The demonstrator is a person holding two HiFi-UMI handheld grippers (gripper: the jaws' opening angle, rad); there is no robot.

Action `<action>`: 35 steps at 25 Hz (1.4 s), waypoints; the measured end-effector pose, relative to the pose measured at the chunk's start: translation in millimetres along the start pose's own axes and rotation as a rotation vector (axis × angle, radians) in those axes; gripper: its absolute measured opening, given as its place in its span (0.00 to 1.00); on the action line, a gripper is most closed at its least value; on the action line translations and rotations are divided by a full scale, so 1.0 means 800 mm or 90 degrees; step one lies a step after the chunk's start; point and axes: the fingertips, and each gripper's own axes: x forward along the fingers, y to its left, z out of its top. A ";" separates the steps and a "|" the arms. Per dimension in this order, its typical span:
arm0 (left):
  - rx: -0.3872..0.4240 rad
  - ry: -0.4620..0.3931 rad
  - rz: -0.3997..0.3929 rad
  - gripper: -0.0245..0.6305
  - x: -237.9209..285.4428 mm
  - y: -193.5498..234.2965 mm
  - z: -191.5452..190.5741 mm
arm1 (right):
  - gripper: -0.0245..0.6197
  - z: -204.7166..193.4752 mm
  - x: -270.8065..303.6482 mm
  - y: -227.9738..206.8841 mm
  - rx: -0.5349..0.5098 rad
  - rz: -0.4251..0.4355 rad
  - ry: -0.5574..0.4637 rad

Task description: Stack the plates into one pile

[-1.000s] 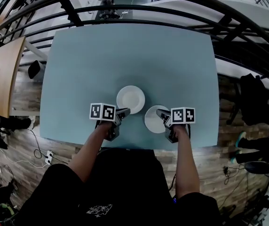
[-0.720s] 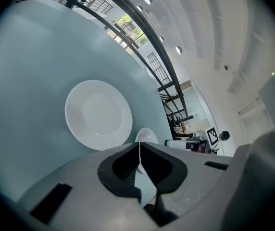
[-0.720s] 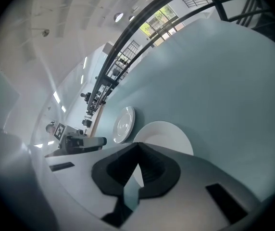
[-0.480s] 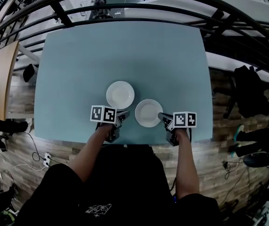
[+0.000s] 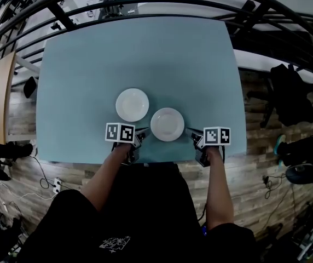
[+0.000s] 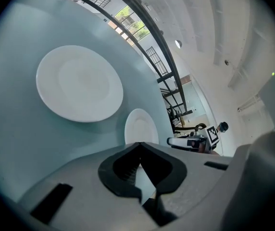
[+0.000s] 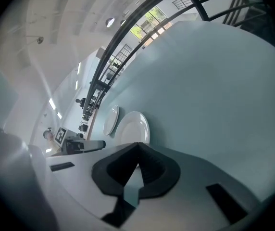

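Observation:
Two white plates lie side by side on the teal table (image 5: 91,64), apart from each other. The left plate (image 5: 132,104) (image 6: 80,83) (image 7: 111,121) sits a little farther from me than the right plate (image 5: 167,124) (image 6: 141,129) (image 7: 133,129). My left gripper (image 5: 144,131) (image 6: 138,147) is shut and empty, just short of both plates near the table's front edge. Beside the right plate's near right rim my right gripper (image 5: 191,132) (image 7: 137,147) is also shut, holding nothing. Each gripper view shows the other gripper across the plates.
The table's near edge (image 5: 145,162) runs just behind both grippers. A black curved railing (image 5: 145,4) arcs beyond the far side. Wooden floor with cables and bags surrounds the table. The table's far half is bare teal surface.
Both grippers have drawn back from the plates' rims toward the near edge of the table. The left gripper's jaws have gone from partly open to shut. Both plates stay where they were.

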 end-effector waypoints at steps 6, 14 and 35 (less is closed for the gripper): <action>-0.021 0.010 0.021 0.05 0.019 0.014 -0.005 | 0.05 -0.002 0.004 -0.018 0.024 0.002 0.004; -0.054 0.005 0.013 0.16 0.031 0.019 -0.002 | 0.22 -0.007 0.014 -0.027 0.039 0.014 0.017; -0.099 -0.015 -0.009 0.16 0.047 0.021 0.013 | 0.22 0.014 0.044 -0.016 0.066 0.026 0.024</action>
